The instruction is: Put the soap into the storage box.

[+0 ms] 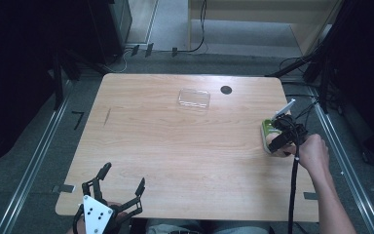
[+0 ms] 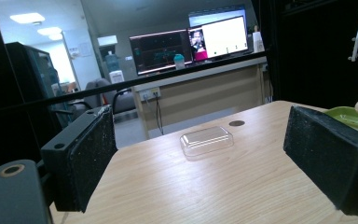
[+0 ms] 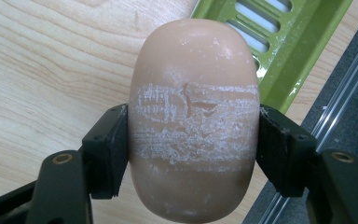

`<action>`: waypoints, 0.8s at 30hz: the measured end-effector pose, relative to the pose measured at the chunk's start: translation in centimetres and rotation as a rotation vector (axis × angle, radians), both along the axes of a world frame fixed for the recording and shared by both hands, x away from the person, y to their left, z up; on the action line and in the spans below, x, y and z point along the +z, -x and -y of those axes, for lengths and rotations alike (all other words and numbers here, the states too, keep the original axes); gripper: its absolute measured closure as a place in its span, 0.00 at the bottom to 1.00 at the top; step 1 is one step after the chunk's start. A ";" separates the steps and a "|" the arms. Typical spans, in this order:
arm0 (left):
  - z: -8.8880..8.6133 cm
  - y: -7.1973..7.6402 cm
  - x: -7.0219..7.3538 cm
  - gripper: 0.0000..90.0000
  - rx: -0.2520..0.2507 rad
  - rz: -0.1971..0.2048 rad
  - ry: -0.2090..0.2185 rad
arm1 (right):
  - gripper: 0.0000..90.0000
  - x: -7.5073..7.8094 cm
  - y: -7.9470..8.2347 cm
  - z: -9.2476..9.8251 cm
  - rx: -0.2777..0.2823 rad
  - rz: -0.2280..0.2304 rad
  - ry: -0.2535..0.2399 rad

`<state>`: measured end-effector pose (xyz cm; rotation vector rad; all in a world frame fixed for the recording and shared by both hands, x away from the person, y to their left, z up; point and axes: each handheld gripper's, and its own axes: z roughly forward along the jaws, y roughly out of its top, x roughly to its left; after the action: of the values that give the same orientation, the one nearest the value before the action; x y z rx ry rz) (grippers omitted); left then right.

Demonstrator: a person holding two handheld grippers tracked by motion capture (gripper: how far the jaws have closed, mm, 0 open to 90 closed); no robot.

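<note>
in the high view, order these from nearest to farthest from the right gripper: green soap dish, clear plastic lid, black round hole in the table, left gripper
1. green soap dish, right beside the right gripper at the table's right edge.
2. black round hole, far side, right of centre.
3. clear plastic lid, far side, centre; close to the hole's distance.
4. left gripper, near left corner.

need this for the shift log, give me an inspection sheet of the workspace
surface: wooden table, bare in the middle
job's things: soap bar, scuffed white across its middle; green soap dish beside it at the table's right edge
clutter: clear plastic lid, dark round hole
grippers: right gripper shut on the soap bar; left gripper open, holding nothing
cables: black cable trailing from the right gripper
surroundings: monitors on a desk behind
</note>
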<state>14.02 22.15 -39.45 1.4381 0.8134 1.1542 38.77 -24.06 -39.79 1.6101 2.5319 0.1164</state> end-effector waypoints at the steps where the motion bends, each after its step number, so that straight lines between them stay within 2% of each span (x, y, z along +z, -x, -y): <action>1: 0.0 0.0 0.0 0.11 0.000 0.000 0.000 | 0.37 0.0 -0.1 0.0 0.002 0.002 0.003; 16: 0.0 0.0 0.0 0.11 0.000 -0.001 0.001 | 0.37 -0.2 -1.4 0.7 -0.031 0.006 -0.017; 24: 0.0 0.0 0.0 0.11 -0.002 -0.001 -0.001 | 0.37 -0.3 -2.2 1.2 -0.067 0.011 -0.037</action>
<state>14.05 22.13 -39.46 1.4398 0.8121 1.1528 40.97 -25.22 -40.05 1.7012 2.4791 0.1655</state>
